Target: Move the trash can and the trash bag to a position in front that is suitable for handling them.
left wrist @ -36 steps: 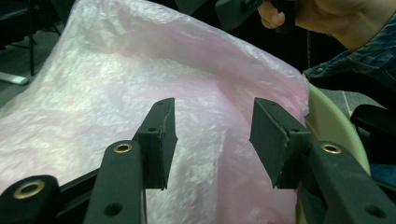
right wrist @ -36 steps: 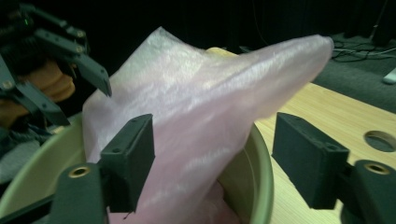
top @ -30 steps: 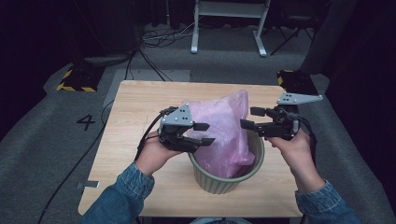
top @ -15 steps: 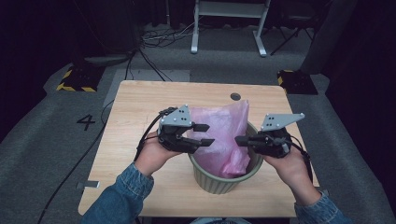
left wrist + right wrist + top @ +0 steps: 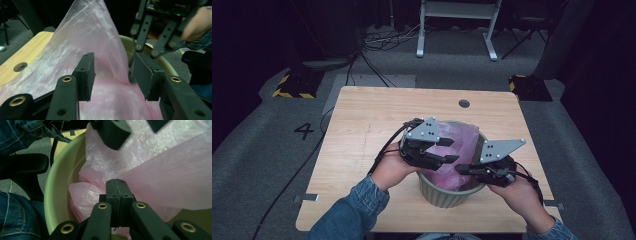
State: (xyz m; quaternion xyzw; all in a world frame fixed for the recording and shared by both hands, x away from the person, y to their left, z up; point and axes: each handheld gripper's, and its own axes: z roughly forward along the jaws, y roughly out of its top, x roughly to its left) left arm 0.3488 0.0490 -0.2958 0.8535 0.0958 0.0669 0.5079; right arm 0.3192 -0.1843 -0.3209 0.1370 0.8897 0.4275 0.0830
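At the lower centre of the high view, a thin pink plastic bag (image 5: 452,150) sits in a round pale-green bin (image 5: 447,195) on the wooden table (image 5: 367,125). The left gripper (image 5: 447,150) hovers with jaws apart around the film; the right gripper (image 5: 462,169) has its jaws pressed together, pinching the bag.

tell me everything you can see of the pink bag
The pink bag is thin, see-through, crinkly plastic film. It sits crumpled in the green bin on the wooden table, part of it rising above the rim. The right gripper is shut on a fold of it near the rim. The left gripper stands open, the film between its pads.
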